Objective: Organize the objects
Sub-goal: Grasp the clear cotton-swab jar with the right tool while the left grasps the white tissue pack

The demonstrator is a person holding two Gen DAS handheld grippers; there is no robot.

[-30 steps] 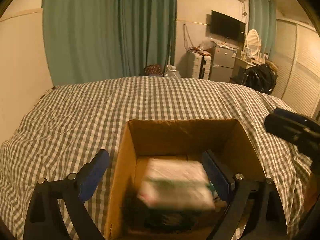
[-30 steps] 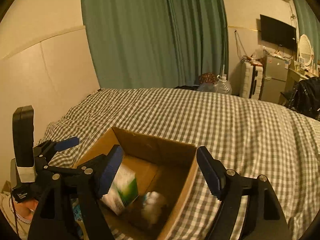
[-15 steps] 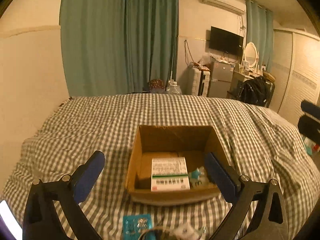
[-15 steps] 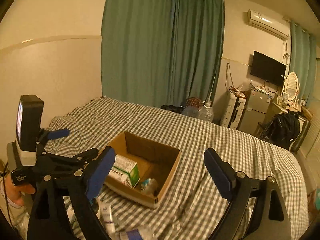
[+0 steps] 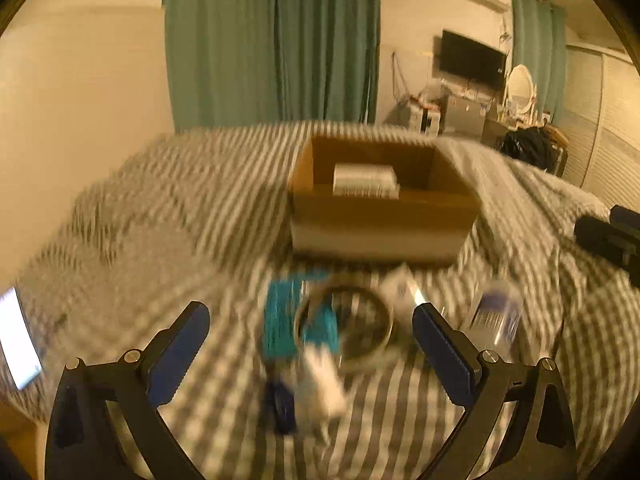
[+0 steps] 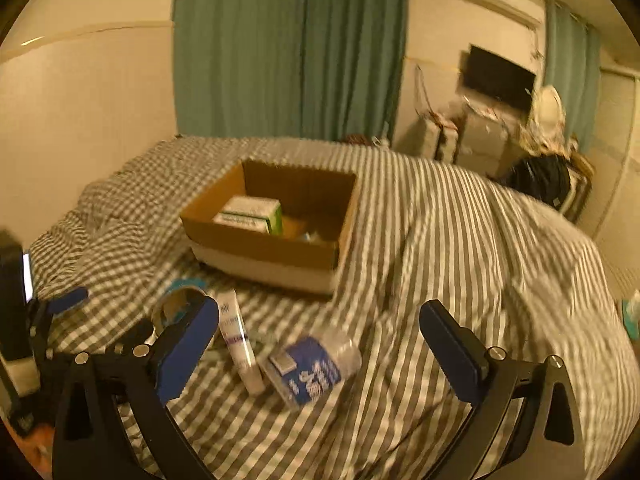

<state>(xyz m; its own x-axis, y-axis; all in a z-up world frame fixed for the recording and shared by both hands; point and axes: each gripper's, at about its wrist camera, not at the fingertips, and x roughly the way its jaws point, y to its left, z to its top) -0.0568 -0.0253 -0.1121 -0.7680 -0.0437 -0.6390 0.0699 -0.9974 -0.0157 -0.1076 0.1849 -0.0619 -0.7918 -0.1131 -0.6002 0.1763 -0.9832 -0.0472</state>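
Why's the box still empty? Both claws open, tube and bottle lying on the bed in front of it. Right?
Not empty. The right wrist view shows a green-and-white carton lying inside the cardboard box. The rest holds: the left claw and right claw are open, and the tube and bottle lie on the bed in front of the box.

A bed [image 6: 420, 240] covered in a grey-and-white checked cover carries an open cardboard box [image 6: 276, 248] well ahead of the right jaws. Between box and jaws lie a tape roll [image 6: 176, 308], a white tube [image 6: 238, 344] and a blue-labelled clear bottle [image 6: 312, 368].
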